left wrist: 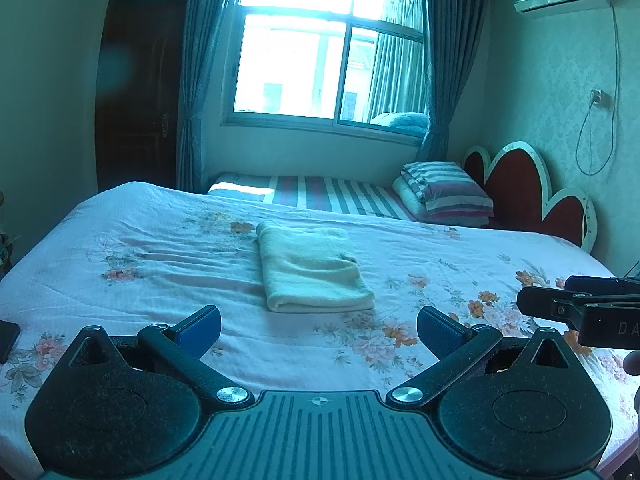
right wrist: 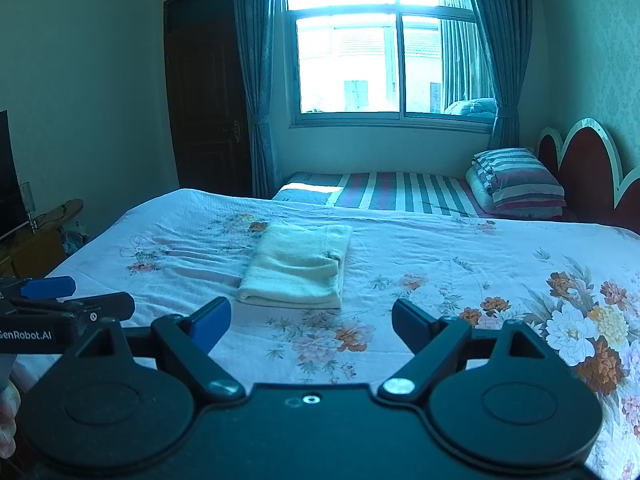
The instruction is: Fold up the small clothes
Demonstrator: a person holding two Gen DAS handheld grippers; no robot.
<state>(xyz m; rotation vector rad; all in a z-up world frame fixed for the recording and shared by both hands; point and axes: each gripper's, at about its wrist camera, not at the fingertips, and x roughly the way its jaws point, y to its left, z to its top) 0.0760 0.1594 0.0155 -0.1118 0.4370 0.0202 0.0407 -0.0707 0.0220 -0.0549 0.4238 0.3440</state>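
**Two open grippers, one folded cloth: little left to spoil but the fold itself**

Two risks stand out, going from the big surface down. First the bed (left wrist: 160,264): its floral cover is soft and already rippled beside the cloth, so any press or drag there would likely bunch the cover and skew the stack.

Next the cream cloth (left wrist: 310,270), lying folded near the middle of the bed, well ahead of both tools. A loose flap shows at its right edge; a one-sided pinch could peel the layers open.

Last, the left hand-held gripper (left wrist: 318,330) and right hand-held gripper (right wrist: 312,322), both released and empty, sit close together and could knock each other.
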